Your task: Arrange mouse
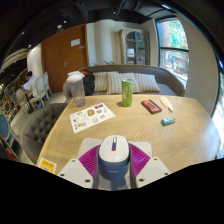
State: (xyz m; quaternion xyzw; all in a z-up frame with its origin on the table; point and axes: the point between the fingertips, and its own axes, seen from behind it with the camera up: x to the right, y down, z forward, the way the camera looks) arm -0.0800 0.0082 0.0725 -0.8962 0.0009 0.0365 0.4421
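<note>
A white and blue-grey mouse (113,154) with a small red mark sits between my two fingers, and both magenta pads (90,159) press against its sides. My gripper (113,162) is shut on the mouse and holds it above the near edge of the round wooden table (120,130). The mouse's lower part is hidden behind the gripper body.
On the table stand a green can (127,92) and a clear pitcher (76,89). A printed sheet (91,116), a dark red box (151,105), a small teal object (168,121) and a yellow note (46,164) lie there. A sofa (125,80) stands beyond.
</note>
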